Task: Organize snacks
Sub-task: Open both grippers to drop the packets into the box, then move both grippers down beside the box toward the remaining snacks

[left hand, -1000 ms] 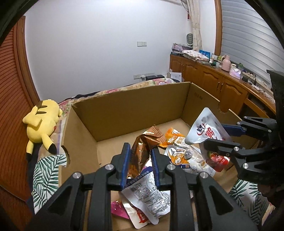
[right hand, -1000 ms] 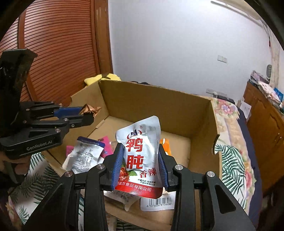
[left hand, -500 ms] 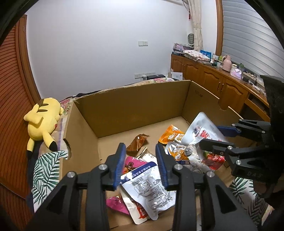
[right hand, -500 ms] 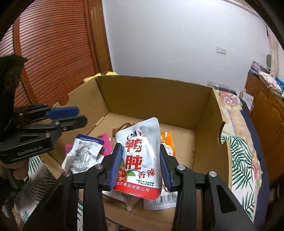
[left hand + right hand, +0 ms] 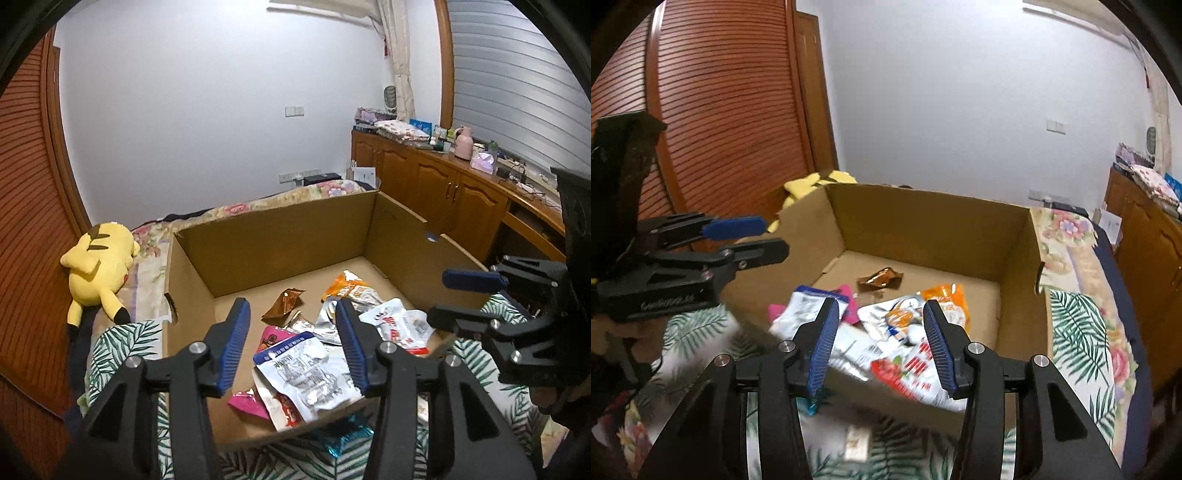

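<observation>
Both packets have just been released into the cardboard box (image 5: 258,236): the left tongs (image 5: 291,343) and right tongs (image 5: 877,347) have been opening and hold nothing. The snacks (image 5: 306,365) lie on the box floor. Next, seemingly, the teal packet (image 5: 343,439) outside the box's near wall is fetched. The box sits on a leaf-print bed (image 5: 1078,332); a yellow plush (image 5: 99,262) lies left of it.

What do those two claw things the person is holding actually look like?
Both are matte black plastic. The left gripper and right gripper each have two angular fingers with ribbed blue pads and silver bolt heads at the joints. Pale raised lettering, too blurred to read, runs along the left one's side.
</observation>
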The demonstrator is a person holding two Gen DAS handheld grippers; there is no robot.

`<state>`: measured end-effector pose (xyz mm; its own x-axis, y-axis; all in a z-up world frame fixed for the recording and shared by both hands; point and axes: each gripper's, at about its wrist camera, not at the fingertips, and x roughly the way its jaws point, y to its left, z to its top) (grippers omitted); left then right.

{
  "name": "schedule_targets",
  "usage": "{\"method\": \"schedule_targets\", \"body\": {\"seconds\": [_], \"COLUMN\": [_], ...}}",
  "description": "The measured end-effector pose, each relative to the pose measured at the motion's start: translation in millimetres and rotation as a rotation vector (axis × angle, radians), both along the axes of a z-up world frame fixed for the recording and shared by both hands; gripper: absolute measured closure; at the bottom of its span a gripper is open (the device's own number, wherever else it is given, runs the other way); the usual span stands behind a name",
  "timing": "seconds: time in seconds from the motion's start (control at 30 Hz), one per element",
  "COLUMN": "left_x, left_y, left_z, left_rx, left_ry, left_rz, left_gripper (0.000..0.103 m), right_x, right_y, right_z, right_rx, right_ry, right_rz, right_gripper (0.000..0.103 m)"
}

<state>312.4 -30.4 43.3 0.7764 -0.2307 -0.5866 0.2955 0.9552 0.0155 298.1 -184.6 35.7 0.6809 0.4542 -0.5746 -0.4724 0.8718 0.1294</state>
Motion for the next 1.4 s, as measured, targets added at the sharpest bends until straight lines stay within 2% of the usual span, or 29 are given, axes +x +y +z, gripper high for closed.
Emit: {"method": "schedule_targets", "body": {"seconds": [0.17,0.47,0.7,0.97,1.4], "left_x": [-28.1,-67.2,-86.8,-98.3,-98.9], "left_y": [-0.8,-3.9,0.7,8.6,6.7], "left_z": [7.4,-2.2,-18.0,-43.0,-69.3], "left_rx": [-0.012,-0.021,-0.03,-0.029,-0.016], "left_ry": [-0.027,-0.023,0.001,0.047,0.091], "left_rz": [-0.023,-0.049,-0.044,-0.025,-0.015], "left_gripper": [0.053,0.051,0.051,0.05,0.05], "right_x": [-30.2,-54.5,-52.0,-37.4,-23.5], "right_y": [-6.7,-6.3,2.6,12.1,25.7], "right_z": [0.9,-28.5,-58.3,-93.1,-111.3], "right_rx": [0.032,0.0,-0.041,-0.104,-0.175], "right_ry": [0.003,0.064,0.117,0.188,0.227], "right_rz": [0.027,0.025,0.031,0.02,0.009], "right_gripper": [0.055,0.055,0.061,0.062,0.063]}}
